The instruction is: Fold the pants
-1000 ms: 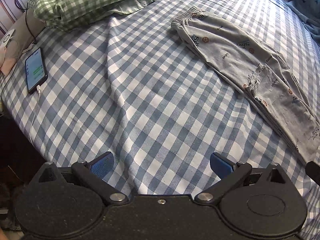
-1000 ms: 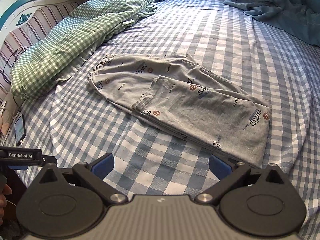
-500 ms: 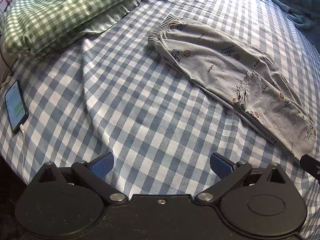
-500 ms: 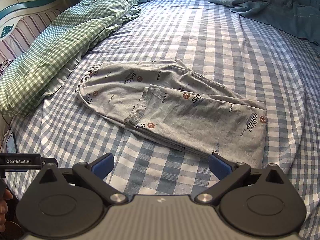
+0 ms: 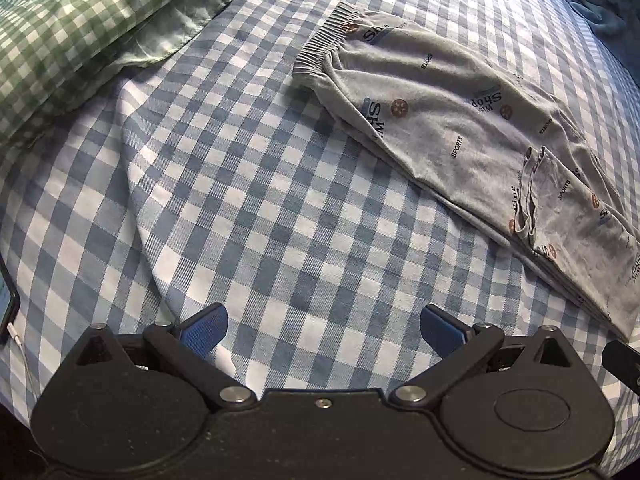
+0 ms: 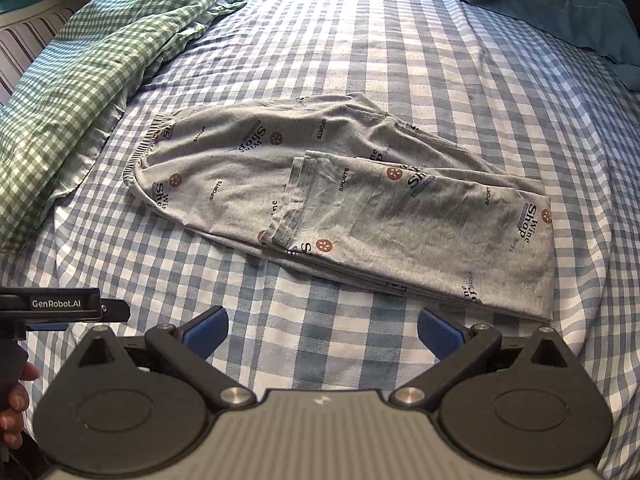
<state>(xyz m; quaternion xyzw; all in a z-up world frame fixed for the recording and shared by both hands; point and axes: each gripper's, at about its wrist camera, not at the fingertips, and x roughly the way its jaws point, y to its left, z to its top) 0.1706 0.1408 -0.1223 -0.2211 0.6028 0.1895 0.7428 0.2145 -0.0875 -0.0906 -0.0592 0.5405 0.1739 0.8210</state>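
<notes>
Pants [image 6: 340,204], grey w/ printed logos, lie across the middle of the right wrist frame on the blue-and-white checked bedsheet [image 6: 400,60]. Already folded once: leg ends lie back over the thigh area, cuff edge [image 6: 298,196] near centre, fold line at right, elastic waistband [image 6: 140,156] at left. In the left wrist frame the same pants [image 5: 460,120] run from top centre down to the right edge, waistband [image 5: 320,40] uppermost.

Left gripper [image 5: 320,320] sits at bottom of its frame, jaws spread wide, nothing between them, over bare sheet and well apart from the cloth. Right gripper [image 6: 322,326] also wide and empty, just short of the pants' near edge at lower centre.

Around: green gingham pillow [image 6: 80,80] upper left, teal blanket [image 6: 560,8] upper right, phone [image 5: 6,300] w/ cable at left edge of the left wrist view.

Probably one more fold to go, waistband end over the folded half. Risks:
- pinching only the top layer at the cuff edge, so stacked layers slide apart and the first fold comes undone;
- grabbing sheet along w/ the pants, since the near edge lies flat on it;
- left side reaching from far off, so uneven lift and a skewed fold.
</notes>
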